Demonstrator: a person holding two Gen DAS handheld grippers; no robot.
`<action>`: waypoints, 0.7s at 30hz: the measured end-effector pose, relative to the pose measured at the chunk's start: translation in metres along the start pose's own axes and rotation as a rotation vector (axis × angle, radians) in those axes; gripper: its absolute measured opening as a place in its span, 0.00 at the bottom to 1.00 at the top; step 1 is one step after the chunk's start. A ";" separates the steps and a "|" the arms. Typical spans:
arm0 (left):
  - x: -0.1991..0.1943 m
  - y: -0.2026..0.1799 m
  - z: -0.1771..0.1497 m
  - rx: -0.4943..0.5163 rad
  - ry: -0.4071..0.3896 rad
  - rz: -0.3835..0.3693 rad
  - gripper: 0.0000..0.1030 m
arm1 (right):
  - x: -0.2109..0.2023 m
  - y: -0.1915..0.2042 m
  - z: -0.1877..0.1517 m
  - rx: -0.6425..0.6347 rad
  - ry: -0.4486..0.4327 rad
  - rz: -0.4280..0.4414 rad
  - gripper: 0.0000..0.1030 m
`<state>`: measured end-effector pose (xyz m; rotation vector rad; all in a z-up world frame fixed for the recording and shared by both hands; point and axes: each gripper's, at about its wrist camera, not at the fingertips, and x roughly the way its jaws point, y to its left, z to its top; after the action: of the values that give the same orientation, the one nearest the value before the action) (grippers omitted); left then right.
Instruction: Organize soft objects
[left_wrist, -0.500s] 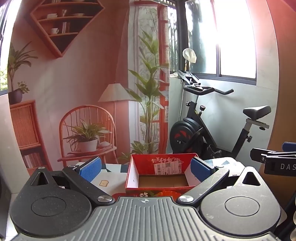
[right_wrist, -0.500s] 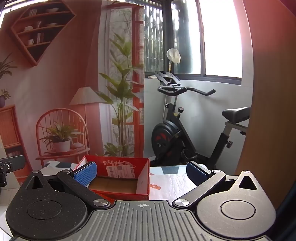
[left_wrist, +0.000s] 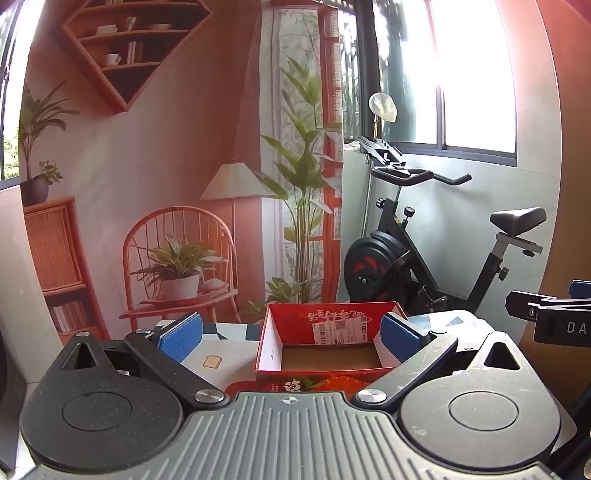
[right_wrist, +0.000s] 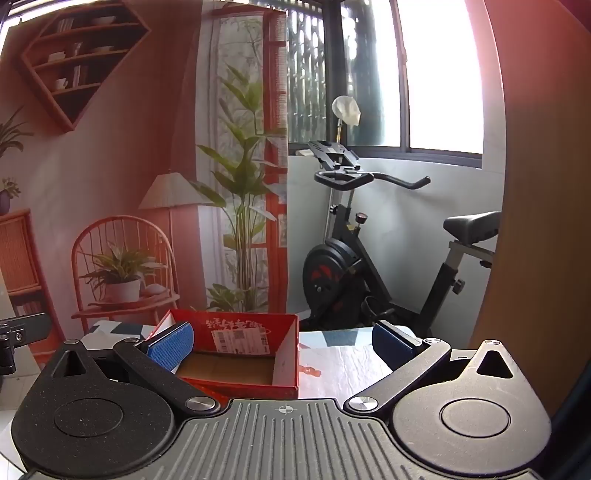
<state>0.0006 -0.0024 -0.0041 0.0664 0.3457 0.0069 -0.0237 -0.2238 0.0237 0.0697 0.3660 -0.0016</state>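
Soft objects themselves are nowhere in either wrist view; what shows is the red box (left_wrist: 325, 354) that presumably is to receive them, so where they lie cannot be told.

Left gripper (left_wrist: 291, 334): its blue-padded fingers (left_wrist: 181, 338) stand wide apart with nothing between them, and the box sits straight ahead, its near wall just beyond the fingertips and its open top spanning most of the gap. Right gripper (right_wrist: 282, 341): fingers (right_wrist: 170, 345) likewise spread and empty, but from here the box (right_wrist: 236, 354) lies ahead and off to the left, partly behind the left-hand finger, with bare patterned worktop (right_wrist: 343, 363) in front of the right-hand finger.

Judging from that, the left gripper is the one squared up to the box and the nearer of the two; the right would have to swing leftward to reach over it. The box's long side runs across the left gripper's view, and its cardboard floor looks bare, a shipping label on the far inner wall.

Beyond the box stand a printed room backdrop (left_wrist: 147, 184) and an exercise bike (left_wrist: 406, 254). The right gripper's tip shows to the box's right in the left view.
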 end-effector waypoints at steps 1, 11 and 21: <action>0.000 -0.001 -0.001 0.000 0.000 0.000 1.00 | 0.000 0.000 0.000 0.000 0.000 0.000 1.00; -0.001 0.000 0.003 -0.002 0.002 0.001 1.00 | 0.000 0.000 0.000 0.001 0.001 0.000 1.00; -0.001 0.002 0.004 -0.005 -0.003 0.003 1.00 | 0.001 -0.001 0.000 0.004 0.002 0.000 1.00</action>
<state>0.0014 -0.0004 0.0002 0.0618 0.3427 0.0105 -0.0227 -0.2250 0.0234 0.0733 0.3684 -0.0020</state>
